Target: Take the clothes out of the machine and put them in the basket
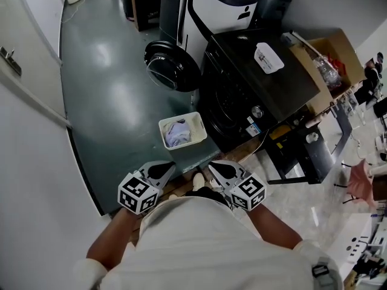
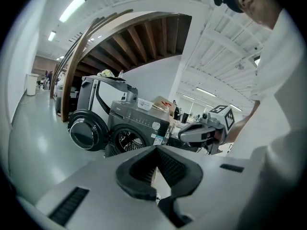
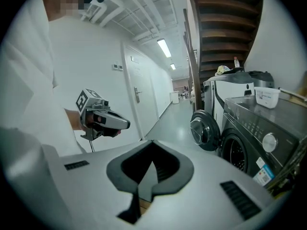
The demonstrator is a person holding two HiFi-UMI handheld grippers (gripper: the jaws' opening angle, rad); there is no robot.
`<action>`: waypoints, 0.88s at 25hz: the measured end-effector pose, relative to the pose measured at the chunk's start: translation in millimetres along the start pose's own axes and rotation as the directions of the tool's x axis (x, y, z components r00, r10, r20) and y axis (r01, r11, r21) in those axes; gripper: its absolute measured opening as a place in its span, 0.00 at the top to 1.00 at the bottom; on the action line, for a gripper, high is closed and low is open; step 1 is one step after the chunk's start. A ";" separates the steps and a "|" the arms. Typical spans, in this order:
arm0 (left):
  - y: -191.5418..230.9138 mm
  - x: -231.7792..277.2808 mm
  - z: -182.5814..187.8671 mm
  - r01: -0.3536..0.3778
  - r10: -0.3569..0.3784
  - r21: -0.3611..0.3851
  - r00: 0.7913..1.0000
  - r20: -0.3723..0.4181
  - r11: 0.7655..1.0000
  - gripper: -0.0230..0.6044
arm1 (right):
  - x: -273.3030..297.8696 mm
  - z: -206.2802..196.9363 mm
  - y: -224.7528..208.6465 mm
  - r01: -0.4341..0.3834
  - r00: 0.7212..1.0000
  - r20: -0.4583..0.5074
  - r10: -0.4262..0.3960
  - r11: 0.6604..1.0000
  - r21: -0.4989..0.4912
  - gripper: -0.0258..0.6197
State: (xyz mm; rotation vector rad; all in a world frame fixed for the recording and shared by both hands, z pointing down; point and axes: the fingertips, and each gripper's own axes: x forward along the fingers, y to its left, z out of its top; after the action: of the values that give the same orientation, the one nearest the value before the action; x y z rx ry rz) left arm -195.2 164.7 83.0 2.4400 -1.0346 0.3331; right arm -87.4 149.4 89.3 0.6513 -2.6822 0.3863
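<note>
The black washing machine (image 1: 254,89) stands with its round door (image 1: 172,65) swung open; the left gripper view shows the dark drum opening (image 2: 128,140). On the floor in front of it sits the white basket (image 1: 198,123), with pale clothes (image 1: 176,134) inside. Both grippers hover close to the person's body, short of the basket. My left gripper (image 1: 169,167) (image 2: 156,174) is shut with nothing in it. My right gripper (image 1: 214,168) (image 3: 151,174) is also shut and empty. Each one shows in the other's view, the right gripper (image 2: 201,131) and the left gripper (image 3: 103,120).
A white tub (image 1: 269,58) lies on the washer's top, and an open cardboard box (image 1: 326,56) stands beside it. Another white machine (image 1: 217,8) stands behind. A white wall (image 1: 24,113) runs along the left. The person's shoe (image 1: 198,180) is just behind the basket.
</note>
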 end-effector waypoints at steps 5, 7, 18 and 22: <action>1.2 -12.5 -4.6 -0.017 0.017 -0.004 1.000 0.021 1.000 0.97 | 0.2 1.0 11.9 -0.009 1.000 0.007 0.009 1.000 -0.019 0.96; 1.8 -17.1 -8.9 -0.025 0.025 -0.011 0.999 0.023 1.000 0.97 | 1.0 0.9 16.6 -0.013 1.000 0.010 0.013 1.000 -0.024 0.96; 0.2 -30.0 -25.6 -0.045 0.046 -0.034 0.999 0.023 0.998 0.97 | 5.9 -2.6 35.6 -0.043 0.999 0.007 0.043 0.998 -0.040 0.96; 4.0 -33.0 -29.8 -0.053 0.054 -0.039 0.998 0.023 0.998 0.97 | 10.3 -1.6 39.6 -0.051 0.999 0.006 0.052 0.997 -0.049 0.96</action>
State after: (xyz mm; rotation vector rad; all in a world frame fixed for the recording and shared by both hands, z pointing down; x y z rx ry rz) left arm -222.0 197.6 97.1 2.3916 -1.1078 0.2992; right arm -114.7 179.9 87.8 0.5715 -2.7103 0.3314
